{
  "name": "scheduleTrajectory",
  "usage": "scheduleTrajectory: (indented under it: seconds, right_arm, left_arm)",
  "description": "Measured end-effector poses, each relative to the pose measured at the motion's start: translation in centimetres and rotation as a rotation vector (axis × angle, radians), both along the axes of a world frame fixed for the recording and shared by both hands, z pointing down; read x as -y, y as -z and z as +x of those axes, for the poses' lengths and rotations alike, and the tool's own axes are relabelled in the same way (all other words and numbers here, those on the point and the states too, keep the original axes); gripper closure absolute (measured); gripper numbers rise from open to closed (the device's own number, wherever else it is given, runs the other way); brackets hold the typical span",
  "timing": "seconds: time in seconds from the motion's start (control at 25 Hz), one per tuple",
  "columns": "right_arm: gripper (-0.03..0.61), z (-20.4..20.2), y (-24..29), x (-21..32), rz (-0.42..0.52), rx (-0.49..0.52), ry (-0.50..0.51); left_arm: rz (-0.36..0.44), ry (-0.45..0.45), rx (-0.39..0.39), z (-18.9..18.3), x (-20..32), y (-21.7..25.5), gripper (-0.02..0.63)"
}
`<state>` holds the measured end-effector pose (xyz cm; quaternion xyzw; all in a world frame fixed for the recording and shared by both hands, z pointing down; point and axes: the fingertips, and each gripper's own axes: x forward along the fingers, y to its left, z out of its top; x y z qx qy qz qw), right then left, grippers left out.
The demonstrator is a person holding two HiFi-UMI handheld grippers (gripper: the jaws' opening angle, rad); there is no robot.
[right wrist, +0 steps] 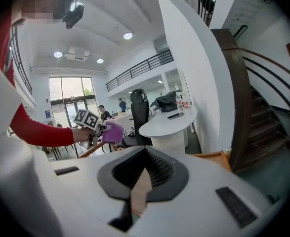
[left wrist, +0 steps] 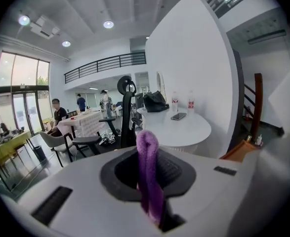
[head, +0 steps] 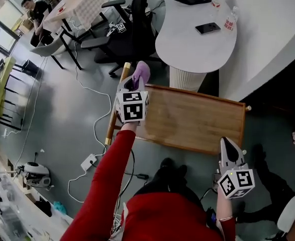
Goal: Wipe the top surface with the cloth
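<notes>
A purple cloth is pinched in my left gripper, held above the far left corner of the wooden top. In the left gripper view the cloth stands as a folded strip between the jaws, hiding their tips. My right gripper hovers at the top's near right corner with its jaws together and nothing in them. The right gripper view shows the left gripper with the cloth off to the left, and a strip of the wooden top past the jaws.
Beyond the wooden top stands a white rounded table with a phone and bottles. A black office chair is to its left. A power strip and cables lie on the floor. A dark staircase rises on the right.
</notes>
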<state>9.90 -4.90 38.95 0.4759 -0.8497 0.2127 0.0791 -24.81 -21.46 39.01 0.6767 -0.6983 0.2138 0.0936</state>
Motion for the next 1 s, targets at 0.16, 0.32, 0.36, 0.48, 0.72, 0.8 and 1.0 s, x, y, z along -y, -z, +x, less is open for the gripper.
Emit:
scheduleTrajectory:
  seconds: [0.16,0.32,0.36,0.48,0.72,0.8,1.0]
  right_arm:
    - [0.574,-1.3,0.1,0.7,-0.01,-0.001,0.027]
    - [0.574,-2.1,-0.2,1.6,-0.022,-0.002,0.04]
    - [0.574,-2.2,-0.4,1.7,-0.029,-0.002,0.042]
    - [0.574,-2.3,-0.9,1.9,-0.054,-0.008,0.056]
    - [0.574,-1.8,-3.0,1.3,-0.151,-0.018,0.078]
    - [0.574,-1.7,-3.8,0.8,-0.186,-0.024,0.087]
    - [0.574,-2.3,-4.5,-0.3,-0.222,-0.031,0.117]
  left_arm:
    - [-0.014,0.035,-0.025,-1.5,-0.1,-0.8,0.563]
    - [-0.021,0.053,-0.034,-2.9,0.2,-1.3,0.563]
    - [-0.025,0.052,-0.024,-3.2,0.3,-1.5,0.563]
    - [-0.045,0.055,0.016,-3.6,1.1,-2.3,0.563]
    - [-0.178,0.093,0.071,-2.8,1.7,-7.0,0.563]
    - [-0.218,0.116,0.079,-2.8,0.8,-8.6,0.563]
    - [-0.279,0.169,0.055,-3.4,-3.4,-11.2,0.563]
